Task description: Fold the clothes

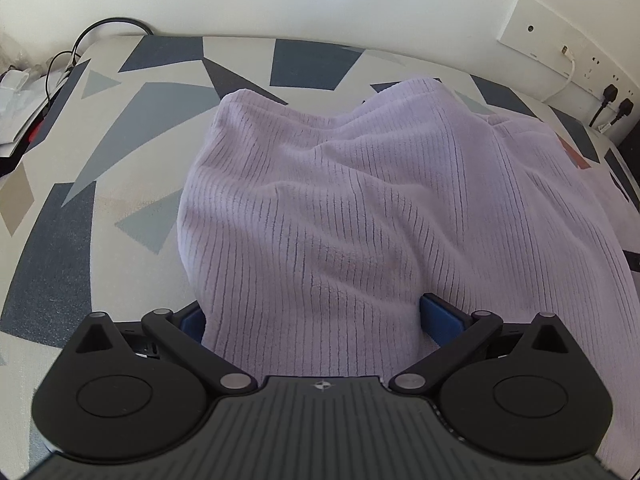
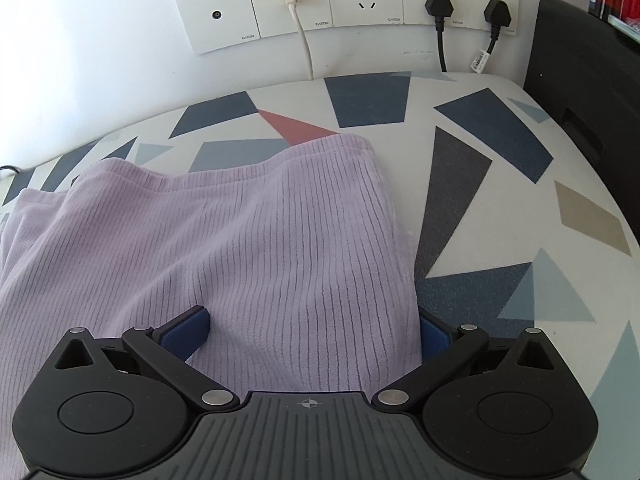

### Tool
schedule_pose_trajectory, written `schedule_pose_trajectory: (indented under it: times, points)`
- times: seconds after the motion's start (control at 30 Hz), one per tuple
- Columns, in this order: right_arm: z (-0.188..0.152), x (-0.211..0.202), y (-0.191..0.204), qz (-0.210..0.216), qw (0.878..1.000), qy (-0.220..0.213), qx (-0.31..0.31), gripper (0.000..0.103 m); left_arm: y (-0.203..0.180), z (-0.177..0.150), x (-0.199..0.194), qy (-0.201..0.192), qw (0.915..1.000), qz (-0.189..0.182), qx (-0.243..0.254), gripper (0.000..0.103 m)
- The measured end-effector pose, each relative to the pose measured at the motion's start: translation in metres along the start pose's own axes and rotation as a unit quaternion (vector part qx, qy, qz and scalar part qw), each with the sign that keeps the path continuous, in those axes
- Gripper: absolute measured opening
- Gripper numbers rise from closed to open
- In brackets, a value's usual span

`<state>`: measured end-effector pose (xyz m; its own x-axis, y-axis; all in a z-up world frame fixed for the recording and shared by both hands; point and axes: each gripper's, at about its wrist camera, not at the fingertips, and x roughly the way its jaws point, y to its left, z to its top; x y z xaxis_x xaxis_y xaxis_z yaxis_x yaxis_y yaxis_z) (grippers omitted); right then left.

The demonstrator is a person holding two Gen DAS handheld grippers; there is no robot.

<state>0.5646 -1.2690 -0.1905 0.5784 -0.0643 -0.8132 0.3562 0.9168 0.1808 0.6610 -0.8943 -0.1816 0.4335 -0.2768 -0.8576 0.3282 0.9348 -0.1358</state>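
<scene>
With both the left gripper (image 1: 314, 316) and right gripper (image 2: 314, 330) spread wide around the lilac garment (image 1: 340, 208), I judged clamping both edges evenly best.

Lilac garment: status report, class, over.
Left gripper and right gripper open, straddling the lilac garment. Garment rumpled on patterned cover. Nothing obstructing.

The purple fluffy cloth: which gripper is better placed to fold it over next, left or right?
Neither clearly; it probably takes both. The left gripper straddles the purple cloth at its near left edge, the right gripper at its near right edge. Both look spread wide, cloth between the fingers.
</scene>
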Motion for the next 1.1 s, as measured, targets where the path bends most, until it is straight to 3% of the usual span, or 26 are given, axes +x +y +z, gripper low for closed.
schedule_pose_trajectory:
  times: [0.67, 0.73, 0.83, 0.9, 0.97, 1.03, 1.1]
  points:
    - [0.000, 0.002, 0.014, -0.009, 1.000, 0.006, -0.007, 0.102, -0.008, 0.000, 0.003, 0.001, 0.9998, 0.015, -0.010, 0.103]
    - [-0.001, 0.001, 0.019, -0.005, 1.000, 0.006, -0.014, 0.097, -0.009, 0.000, 0.002, 0.001, 0.9998, 0.014, -0.011, 0.100]
    - [-0.001, -0.001, 0.024, 0.004, 1.000, 0.007, -0.016, 0.085, -0.014, -0.001, -0.004, -0.003, 1.0000, 0.003, -0.008, 0.083]
    - [-0.002, -0.003, 0.027, 0.012, 1.000, 0.009, -0.017, 0.080, -0.018, -0.002, -0.007, -0.004, 0.9999, -0.008, -0.009, 0.061]
    - [-0.002, -0.005, 0.030, 0.024, 0.999, 0.012, -0.020, 0.069, -0.021, -0.001, -0.009, 0.000, 0.9997, -0.018, -0.014, 0.049]
    - [-0.001, -0.006, 0.032, 0.047, 0.999, 0.019, -0.020, 0.053, -0.023, -0.001, -0.010, 0.002, 0.9997, -0.022, -0.013, 0.046]
    - [-0.002, -0.007, 0.036, 0.059, 0.998, 0.021, -0.027, 0.051, -0.023, 0.000, -0.010, 0.003, 0.9996, -0.023, -0.014, 0.046]
